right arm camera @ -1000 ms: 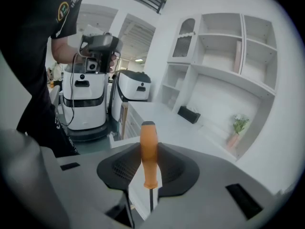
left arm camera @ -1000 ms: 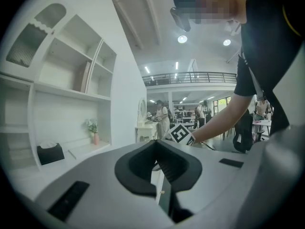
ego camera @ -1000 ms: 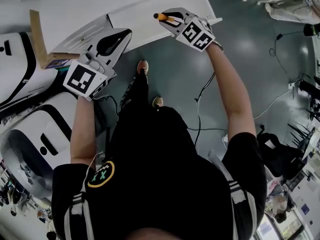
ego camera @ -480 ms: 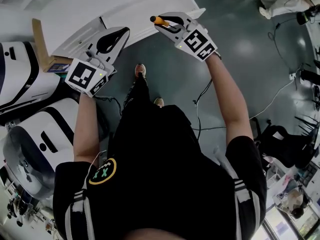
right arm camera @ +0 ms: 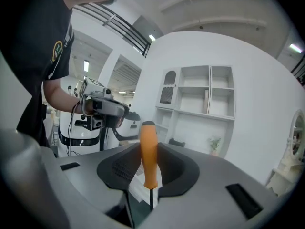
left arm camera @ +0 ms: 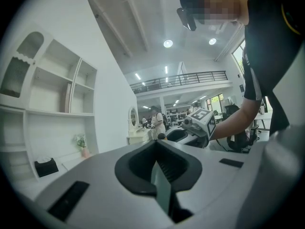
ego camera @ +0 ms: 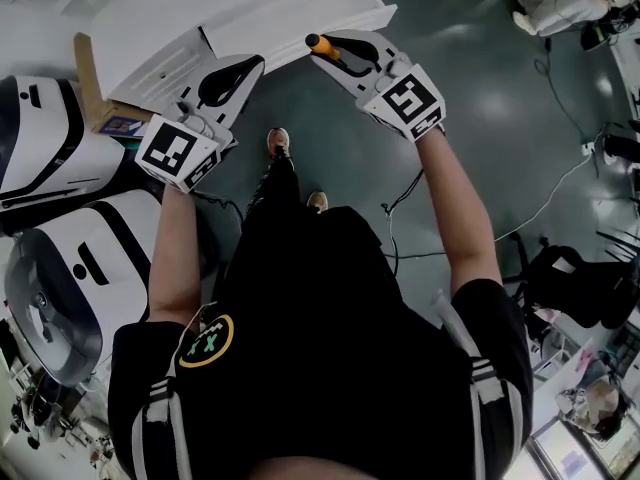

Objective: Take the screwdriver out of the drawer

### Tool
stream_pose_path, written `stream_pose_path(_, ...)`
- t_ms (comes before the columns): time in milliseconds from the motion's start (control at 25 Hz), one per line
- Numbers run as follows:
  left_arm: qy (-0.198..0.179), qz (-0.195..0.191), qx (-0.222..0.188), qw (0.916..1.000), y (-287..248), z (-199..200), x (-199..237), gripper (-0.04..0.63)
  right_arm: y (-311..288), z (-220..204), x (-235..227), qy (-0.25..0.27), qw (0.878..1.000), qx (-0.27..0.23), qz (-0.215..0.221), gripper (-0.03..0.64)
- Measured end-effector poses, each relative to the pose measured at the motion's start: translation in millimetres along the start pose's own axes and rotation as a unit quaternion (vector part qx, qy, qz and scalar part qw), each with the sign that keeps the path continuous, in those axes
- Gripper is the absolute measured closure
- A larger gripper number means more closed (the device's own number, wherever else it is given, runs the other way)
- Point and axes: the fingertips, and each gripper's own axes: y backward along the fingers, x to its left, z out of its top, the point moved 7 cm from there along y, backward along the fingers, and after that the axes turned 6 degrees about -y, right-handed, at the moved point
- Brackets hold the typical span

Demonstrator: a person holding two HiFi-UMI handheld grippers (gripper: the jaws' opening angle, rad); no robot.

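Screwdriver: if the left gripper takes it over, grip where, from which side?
Grip the screwdriver by its orange handle, on the end sticking out past the right gripper's jaws. Bring the left gripper in from its own side, jaws across the handle: it is thick and free; the thin shaft sits between the right jaws.

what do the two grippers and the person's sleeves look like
Both the left gripper and right gripper are pale grey shells with a black teardrop recess, each carrying a white cube with black square markers. The person wears a black short-sleeved shirt with white shoulder stripes and a yellow-ringed badge.
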Motion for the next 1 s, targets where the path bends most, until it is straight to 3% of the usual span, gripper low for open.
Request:
stream_pose_path(480,0.002,0.001,-0.008,1.0,30,22,-38,0.578,51,31,53,-0.012,0.999,-0.047,-0.026,0.488)
stream_pose_path(1000,0.011,-0.031,-0.019,0.9993,39,16,-30,0.578,58,39,77,-0.038,0.995,-0.064,-0.062,0.488)
